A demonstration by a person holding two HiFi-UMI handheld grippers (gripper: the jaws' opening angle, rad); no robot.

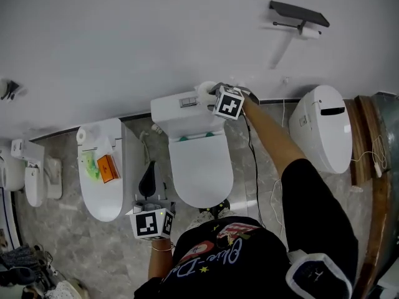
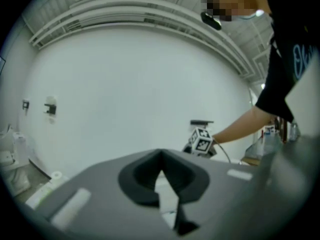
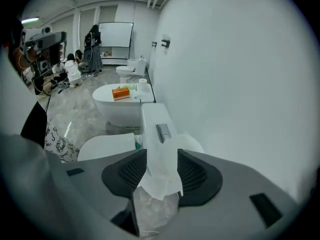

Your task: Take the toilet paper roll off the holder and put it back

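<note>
Toilet tank [image 1: 177, 111] near right tool [image 3: 161, 171]

Toilet paper roll [image 1: 204, 93] sits on the tank [image 1: 177, 112], left of the holder [image 1: 299, 14].

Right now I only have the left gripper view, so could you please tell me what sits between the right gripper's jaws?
Observer: A white sheet of paper lies between the open jaws of the right gripper.
Operator: Thank you; where is that gripper?
Observer: Over the tank of the middle toilet.
Operator: And the toilet paper roll?
Observer: The toilet paper roll is at that tank's wall-side corner, right beside the gripper.
</note>
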